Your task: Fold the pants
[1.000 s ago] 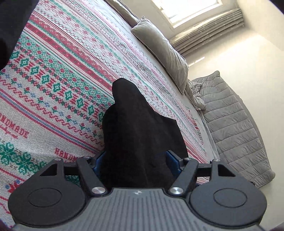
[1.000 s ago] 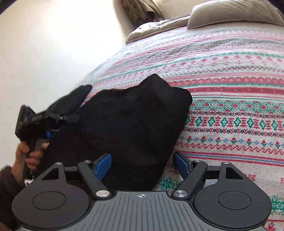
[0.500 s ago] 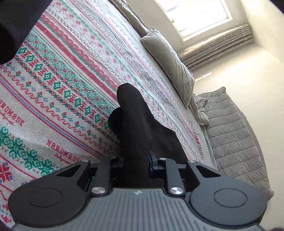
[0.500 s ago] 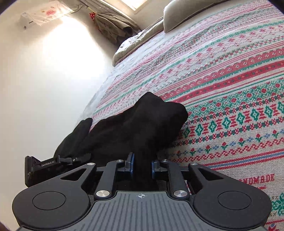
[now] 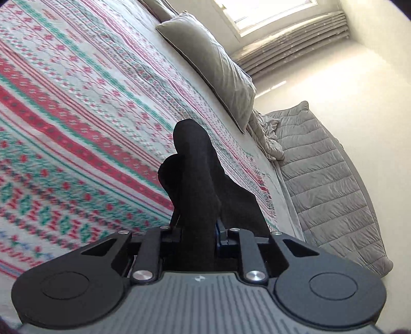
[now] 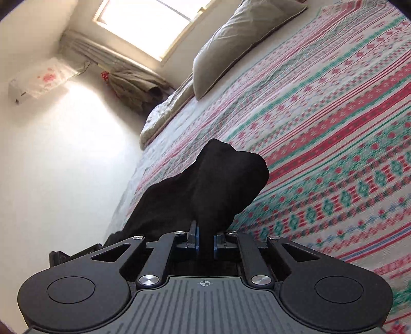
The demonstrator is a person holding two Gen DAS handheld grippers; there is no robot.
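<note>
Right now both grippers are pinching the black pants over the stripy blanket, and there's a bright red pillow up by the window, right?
Almost. Both the left gripper and the right gripper have their jaws closed on the black pants above the stripy blanket. But the pillow by the window is grey-beige, not red, as the right wrist view shows.

We see a patterned red, green and white bedspread (image 5: 77, 108) covering the bed, a grey pillow (image 5: 213, 69) at its head edge, a grey quilted blanket (image 5: 326, 179) hanging over one side edge, a bright window (image 6: 151, 23), and a wall-mounted air conditioner (image 6: 41, 79) under a floral cover
</note>
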